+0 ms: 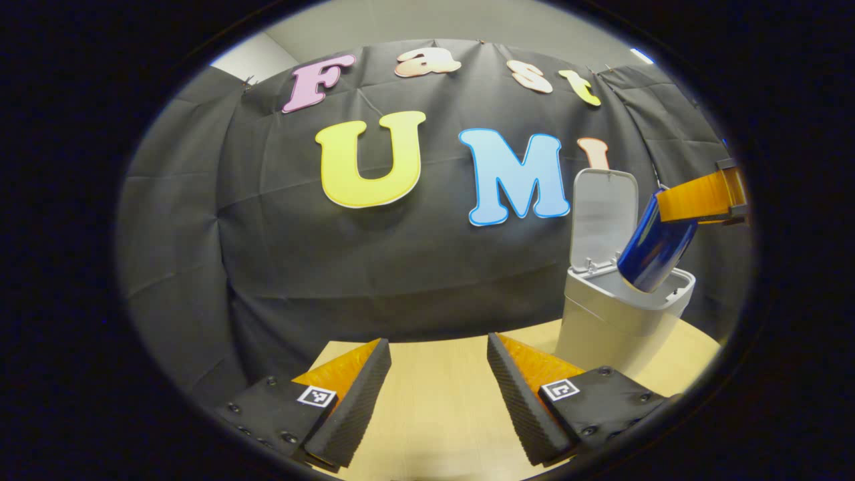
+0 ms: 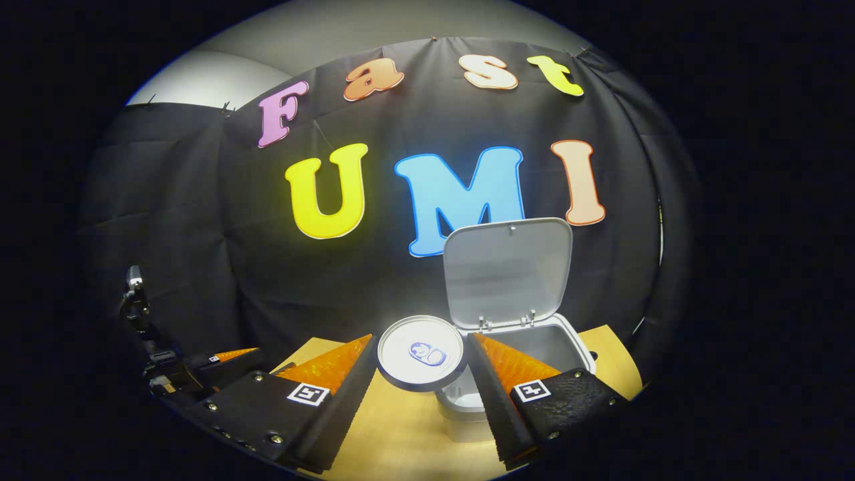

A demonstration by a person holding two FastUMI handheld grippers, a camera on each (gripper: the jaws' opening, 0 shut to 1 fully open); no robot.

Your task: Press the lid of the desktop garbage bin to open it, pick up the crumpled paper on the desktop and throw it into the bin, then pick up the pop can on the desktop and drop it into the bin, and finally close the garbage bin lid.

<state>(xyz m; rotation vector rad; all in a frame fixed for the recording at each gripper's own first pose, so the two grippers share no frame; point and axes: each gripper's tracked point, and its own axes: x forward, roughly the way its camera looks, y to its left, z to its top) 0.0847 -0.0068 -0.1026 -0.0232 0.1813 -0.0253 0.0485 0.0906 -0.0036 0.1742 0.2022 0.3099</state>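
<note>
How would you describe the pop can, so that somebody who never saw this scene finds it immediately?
Find the pale garbage bin on the wooden table, its lid standing open against the black cloth wall. Tilted over the bin's open mouth is the pop can, gripped by the right gripper. It is the one glossy dark blue thing there, with a silvery top and pull tab.

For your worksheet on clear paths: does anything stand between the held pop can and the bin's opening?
Nothing visible does. The lid stands upright behind the opening, and the pop can, held by the right gripper, tilts over the bin.
</note>
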